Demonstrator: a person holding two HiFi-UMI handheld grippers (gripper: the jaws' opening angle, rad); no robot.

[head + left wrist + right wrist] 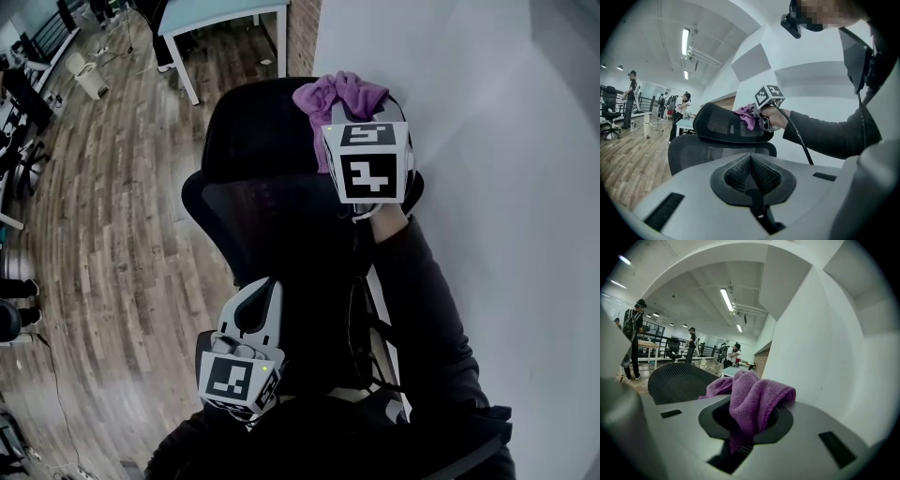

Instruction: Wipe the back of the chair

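Observation:
A black mesh office chair (262, 202) stands by the white wall, its headrest (726, 124) above the backrest (693, 152). My right gripper (349, 117) is shut on a purple cloth (339, 97), held against the headrest's top right edge. The cloth (752, 399) bunches out of the jaws in the right gripper view, with the mesh headrest (677, 380) just beyond. My left gripper (255, 305) hangs lower, behind the backrest, jaws shut with nothing between them (751, 176). The cloth (747, 115) also shows in the left gripper view.
A white wall (487, 141) runs close along the chair's right side. A light table (220, 19) stands beyond the chair on the wooden floor (103, 216). Several people (630, 96) and other chairs (609, 110) are far off in the room.

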